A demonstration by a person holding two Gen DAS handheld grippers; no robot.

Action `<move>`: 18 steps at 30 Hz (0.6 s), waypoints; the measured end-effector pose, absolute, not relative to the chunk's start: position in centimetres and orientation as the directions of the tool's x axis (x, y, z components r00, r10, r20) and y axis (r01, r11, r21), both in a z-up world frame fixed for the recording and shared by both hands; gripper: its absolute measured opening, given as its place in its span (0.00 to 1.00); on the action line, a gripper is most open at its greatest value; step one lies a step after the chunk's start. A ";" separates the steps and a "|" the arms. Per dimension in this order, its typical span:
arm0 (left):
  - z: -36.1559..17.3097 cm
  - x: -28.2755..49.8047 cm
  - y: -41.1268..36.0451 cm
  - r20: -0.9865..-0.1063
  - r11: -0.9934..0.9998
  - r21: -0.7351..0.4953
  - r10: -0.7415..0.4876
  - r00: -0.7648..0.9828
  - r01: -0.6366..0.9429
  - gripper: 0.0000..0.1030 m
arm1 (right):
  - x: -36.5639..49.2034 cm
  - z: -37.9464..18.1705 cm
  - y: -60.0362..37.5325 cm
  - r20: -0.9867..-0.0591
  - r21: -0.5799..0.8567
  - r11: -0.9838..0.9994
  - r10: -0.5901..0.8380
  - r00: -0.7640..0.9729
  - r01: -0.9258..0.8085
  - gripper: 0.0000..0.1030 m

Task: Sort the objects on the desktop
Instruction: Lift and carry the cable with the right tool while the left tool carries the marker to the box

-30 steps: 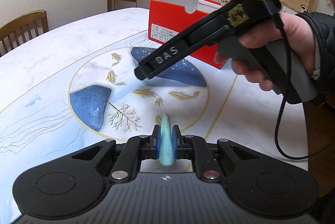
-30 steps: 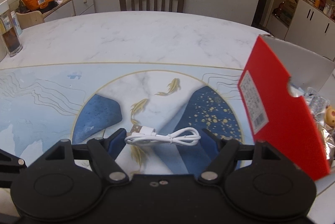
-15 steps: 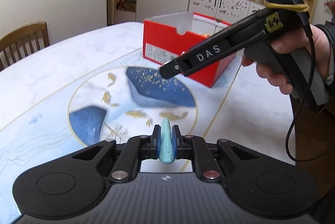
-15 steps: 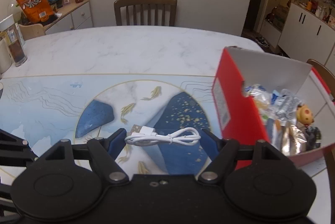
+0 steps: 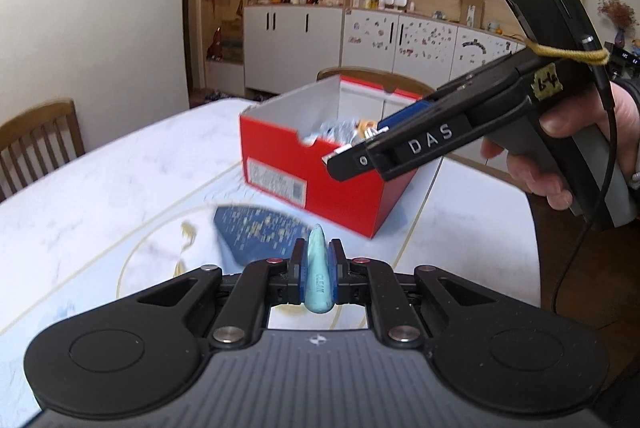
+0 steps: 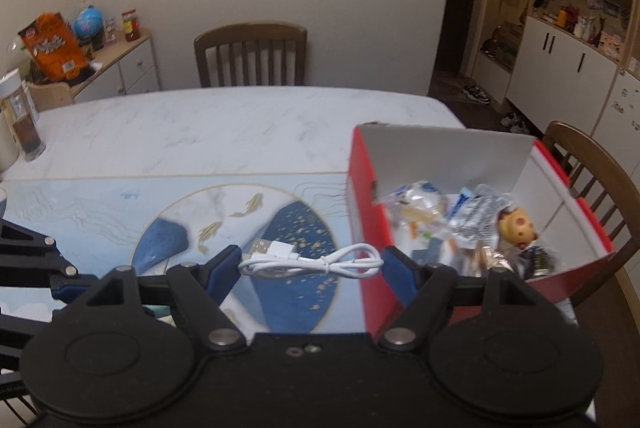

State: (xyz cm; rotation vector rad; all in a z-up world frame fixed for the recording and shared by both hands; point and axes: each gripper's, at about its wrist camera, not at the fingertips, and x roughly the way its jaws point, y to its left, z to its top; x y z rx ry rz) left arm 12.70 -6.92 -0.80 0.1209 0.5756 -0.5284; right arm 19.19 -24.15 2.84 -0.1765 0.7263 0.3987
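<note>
Left claw [image 5: 318,270] is pinching a small teal thing [image 5: 318,278] between its blue pads [image 5: 298,278]. It is sticking up, thin at the top and fat at the bottom, and it has tiny letters on it that are too small to read. I cannot tell what the thing is. It is hanging in the air above the worktop [image 5: 100,183], in front of the red box [image 5: 316,183].

Right claw [image 6: 311,262] is holding a white cable [image 6: 312,262] by its two ends, so the fingers are sitting fairly wide apart with the bundled cable stretching across the gap. The plug end is pointing toward the left finger. The cable is floating above the blue painted patch on the worktop [image 6: 200,131], just beside the red box's [image 6: 362,211] near wall.

In the left view, the right claw's [image 5: 344,163] black arm is reaching in from the right and covering part of the box's opening. A hand [image 5: 560,147] is gripping its handle, and the cable is hiding behind the arm there.

Inside the box, shiny wrapped packets [image 6: 472,216] and a little yellow toy [image 6: 518,228] are lying in a heap. The right finger is covering the lower part of that heap. The worktop in the left view is looking blurry, so its painted fish are hard to make out.
</note>
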 end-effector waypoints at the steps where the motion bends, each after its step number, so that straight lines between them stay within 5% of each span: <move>1: -0.5 12.9 -7.3 -0.541 0.859 -0.032 -0.445 0.714 0.511 0.09 | 19.2 3.1 -24.6 -0.672 -0.022 0.912 0.291 0.681 -0.411 0.74; 18: 2.8 18.1 -14.8 -0.465 0.843 0.020 -0.469 0.751 0.538 0.09 | 22.3 6.0 -32.7 -0.633 -0.035 0.926 0.271 0.725 -0.377 0.74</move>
